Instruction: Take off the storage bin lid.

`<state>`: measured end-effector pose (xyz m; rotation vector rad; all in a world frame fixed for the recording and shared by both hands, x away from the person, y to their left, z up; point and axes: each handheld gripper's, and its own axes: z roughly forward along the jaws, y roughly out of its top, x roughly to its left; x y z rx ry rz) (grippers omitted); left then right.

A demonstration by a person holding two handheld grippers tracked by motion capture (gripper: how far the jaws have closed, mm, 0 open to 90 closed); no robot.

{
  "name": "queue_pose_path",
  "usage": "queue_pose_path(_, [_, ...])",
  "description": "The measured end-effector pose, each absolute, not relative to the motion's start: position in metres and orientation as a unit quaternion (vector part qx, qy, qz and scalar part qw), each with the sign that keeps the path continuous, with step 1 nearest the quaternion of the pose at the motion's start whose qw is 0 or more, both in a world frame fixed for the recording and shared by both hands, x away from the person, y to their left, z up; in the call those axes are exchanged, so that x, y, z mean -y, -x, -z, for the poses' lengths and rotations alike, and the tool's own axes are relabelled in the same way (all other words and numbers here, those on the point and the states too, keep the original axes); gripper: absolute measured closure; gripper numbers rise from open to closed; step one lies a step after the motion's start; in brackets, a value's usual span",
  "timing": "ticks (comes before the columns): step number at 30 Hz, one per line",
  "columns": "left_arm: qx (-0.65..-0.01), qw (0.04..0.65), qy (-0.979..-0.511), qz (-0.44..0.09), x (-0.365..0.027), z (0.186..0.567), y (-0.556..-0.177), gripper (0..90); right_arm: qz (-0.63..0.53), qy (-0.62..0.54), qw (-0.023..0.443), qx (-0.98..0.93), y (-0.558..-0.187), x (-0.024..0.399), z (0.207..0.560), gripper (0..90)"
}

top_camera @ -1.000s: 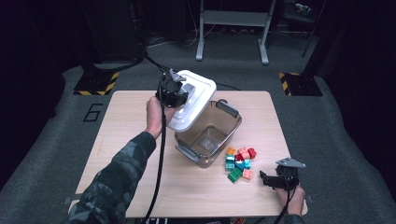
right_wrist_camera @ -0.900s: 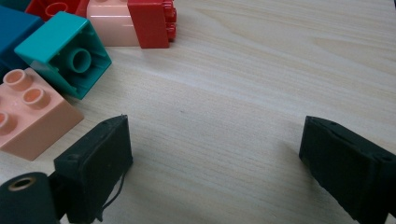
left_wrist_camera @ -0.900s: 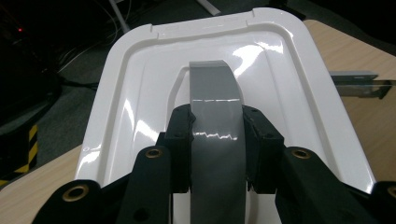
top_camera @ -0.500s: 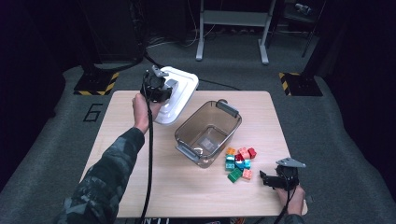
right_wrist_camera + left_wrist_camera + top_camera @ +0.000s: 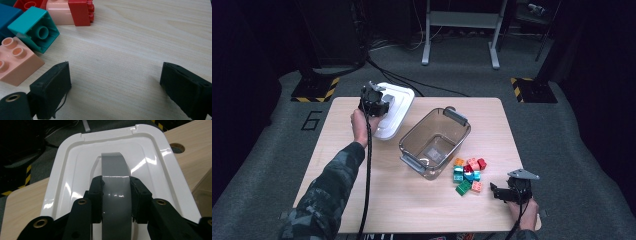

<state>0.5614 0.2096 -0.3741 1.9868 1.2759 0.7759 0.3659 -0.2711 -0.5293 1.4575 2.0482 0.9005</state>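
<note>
A white box lid (image 5: 394,112) hangs tilted at the table's far left, partly over its back edge. My left gripper (image 5: 376,103) is shut on the lid's grey handle (image 5: 115,185), one pad on each side of it. The clear plastic box (image 5: 435,141) stands uncovered and empty in the middle of the table. A heap of several coloured bricks (image 5: 468,173) lies just right of the box. My right gripper (image 5: 498,192) rests open near the front right corner, jaws toward the bricks. Only bare wood lies between its pads (image 5: 53,83), with a pink brick (image 5: 15,61) and a teal brick (image 5: 35,28) beside them.
The wooden table (image 5: 362,195) has free room along its left and front. Dark grey floor surrounds it, with a metal stand (image 5: 461,30) behind and yellow-black striped feet (image 5: 314,90) at the back left and right.
My left gripper has carried the white lid off the box, moving it left and lower toward the table's far-left side. The right gripper has stayed put.
</note>
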Motion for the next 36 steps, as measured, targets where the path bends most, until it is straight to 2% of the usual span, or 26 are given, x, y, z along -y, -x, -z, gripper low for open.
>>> queue_pose_path(17, [-0.549,0.283,-0.748,-0.243,-0.225,0.447,-0.573,66.7,-0.327,-0.530,0.234,-0.746,-0.366,0.271,0.529,9.1])
queue_pose_path(32, [-0.563,0.248,-0.760,-0.212,-0.224,0.482,-0.576,66.2,-0.328,-0.531,0.234,-0.746,-0.366,0.271,0.529,9.6])
queue_pose_path(34, [-0.565,0.250,-0.759,-0.207,-0.225,0.482,-0.577,63.0,-0.328,-0.531,0.234,-0.745,-0.365,0.271,0.529,9.7])
queue_pose_path(35, [-0.564,0.246,-0.760,-0.209,-0.225,0.481,-0.577,54.9,-0.328,-0.531,0.235,-0.745,-0.366,0.271,0.529,9.9])
queue_pose_path(36, [-0.566,0.249,-0.760,-0.201,-0.226,0.479,-0.576,51.6,-0.328,-0.531,0.235,-0.745,-0.366,0.272,0.529,9.9])
